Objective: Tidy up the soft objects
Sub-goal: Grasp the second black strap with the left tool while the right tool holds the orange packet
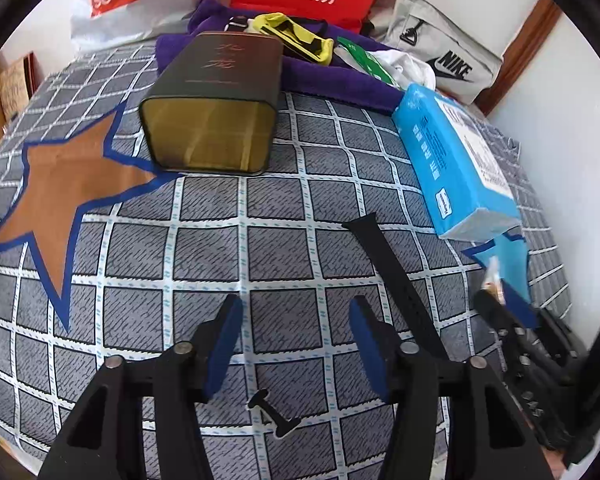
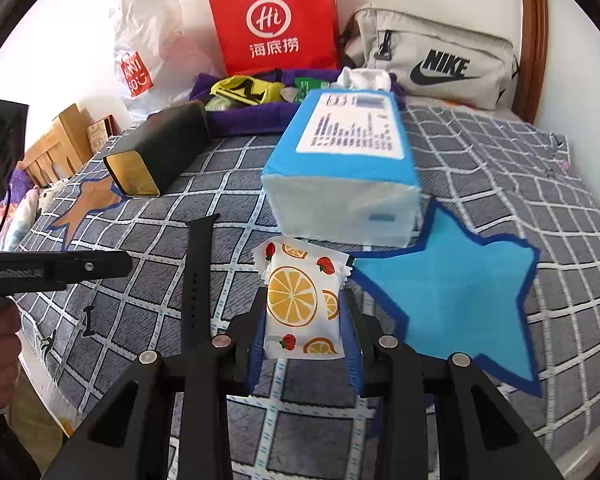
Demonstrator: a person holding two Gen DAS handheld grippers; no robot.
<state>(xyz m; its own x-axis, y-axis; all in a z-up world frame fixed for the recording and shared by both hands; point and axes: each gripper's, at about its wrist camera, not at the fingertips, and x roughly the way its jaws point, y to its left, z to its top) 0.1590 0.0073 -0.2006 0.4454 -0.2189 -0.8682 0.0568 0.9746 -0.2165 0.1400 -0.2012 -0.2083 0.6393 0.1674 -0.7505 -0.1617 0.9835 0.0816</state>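
- Fingers of the right gripper (image 2: 305, 320) sit against both sides of a small white tissue packet printed with orange slices and strawberries (image 2: 300, 304); grip reads as closed on it, packet upright, its far end poking out past the tips.
- Fingers of the left gripper (image 1: 296, 344) stand apart with nothing between the blue pads (image 1: 224, 344); only the grey checked bedspread (image 1: 204, 248) shows in the gap.
- Risk: the printed packet is soft and slick-wrapped. A light pinch could let it slide out; a hard one could crush it.
- Risk: the large blue-wrapped tissue brick (image 2: 340, 168) lies just beyond the held packet, with one end over the blue fabric star (image 2: 452, 304). Pushing the packet forward could bump the brick.
- Risk: a black perforated watch strap (image 1: 392, 276) lies just right of the left gripper's right finger. Closing or sweeping right could snag it or drag it along.
- Risk: the dark rectangular tin with a gold inside (image 1: 216, 120) lies on its side, far left, mouth toward the camera, next to the brown fabric star (image 1: 68, 196). A nudge could skid it across the cloth.
- Unknown: intended drop spot for the packet; a wrong guess would mean a misplaced item.
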